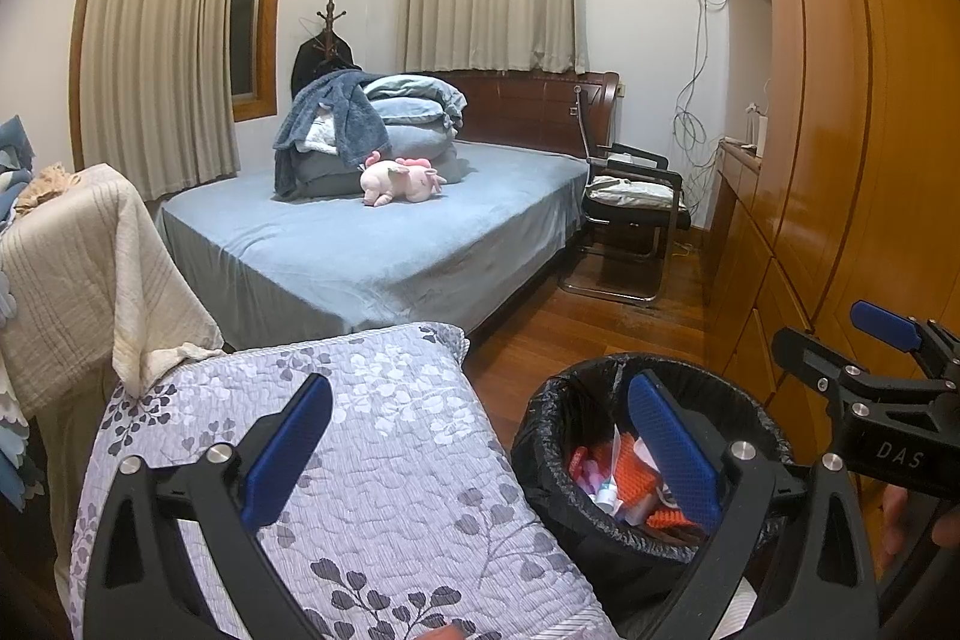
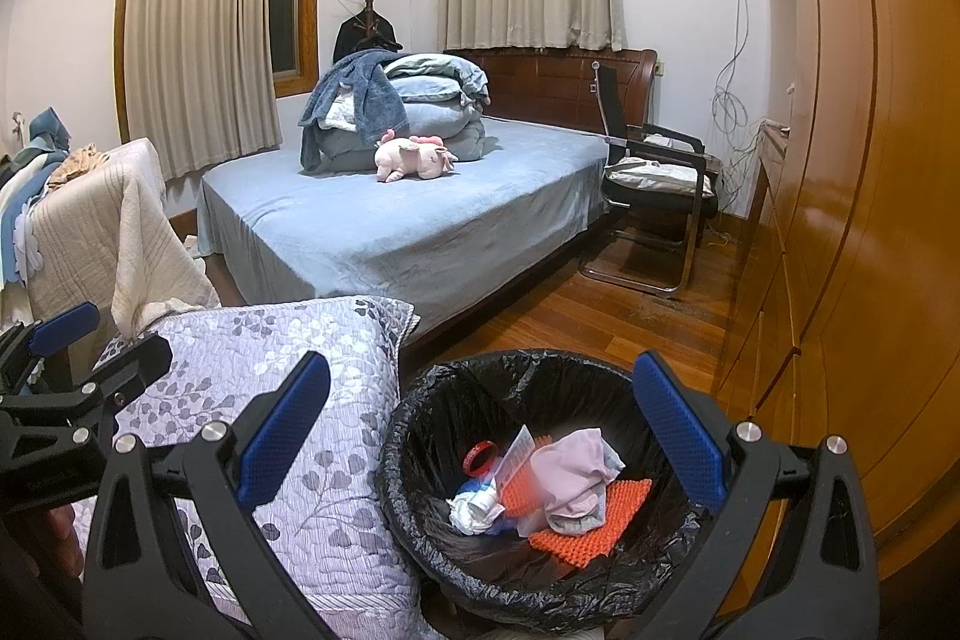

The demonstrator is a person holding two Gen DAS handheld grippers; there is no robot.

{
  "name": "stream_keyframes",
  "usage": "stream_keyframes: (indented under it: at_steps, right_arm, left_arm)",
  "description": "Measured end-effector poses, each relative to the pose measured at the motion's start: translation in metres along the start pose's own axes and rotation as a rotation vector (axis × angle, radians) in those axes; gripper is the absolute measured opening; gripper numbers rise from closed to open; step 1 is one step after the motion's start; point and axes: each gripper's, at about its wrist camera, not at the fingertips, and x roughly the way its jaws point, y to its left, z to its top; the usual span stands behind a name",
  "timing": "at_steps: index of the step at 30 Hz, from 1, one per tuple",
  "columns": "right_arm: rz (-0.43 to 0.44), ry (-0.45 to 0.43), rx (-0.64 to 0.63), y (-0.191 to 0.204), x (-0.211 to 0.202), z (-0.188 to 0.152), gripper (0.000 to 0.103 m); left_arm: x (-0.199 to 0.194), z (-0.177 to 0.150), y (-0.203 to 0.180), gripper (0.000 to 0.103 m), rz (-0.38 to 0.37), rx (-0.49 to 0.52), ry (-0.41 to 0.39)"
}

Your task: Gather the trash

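My left gripper spread wide, nothing in it. One finger over the quilt, the other over the bin rim. My right gripper also wide open and empty, both fingers framing the bin mouth from above.

Bin just below and ahead of right gripper, black liner folded over the rim. Inside: orange mats, pale cloth, crumpled paper, red ring. Trash sits low; rim well clear above it.

Quilt edge touches bin's left side, or very nearly; cannot tell if there is a gap. Right of the bin: strip of wood floor, then the wardrobe wall close by. Tight on that side.

Ahead: bed corner just past the quilt, open floor running between bed and wardrobe toward a chair. Left of my left gripper, a draped beige cloth crowds the quilt's far edge.
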Motion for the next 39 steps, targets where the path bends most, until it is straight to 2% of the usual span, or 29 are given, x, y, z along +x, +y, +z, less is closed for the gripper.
stream_keyframes:
  at_steps: [39]
  right_arm:
    - [-0.004, 0.019, 0.002, 0.001, 0.0, -0.003, 0.098]
  left_arm:
    - [0.006, -0.01, 0.003, 0.097, 0.003, 0.006, 0.041]
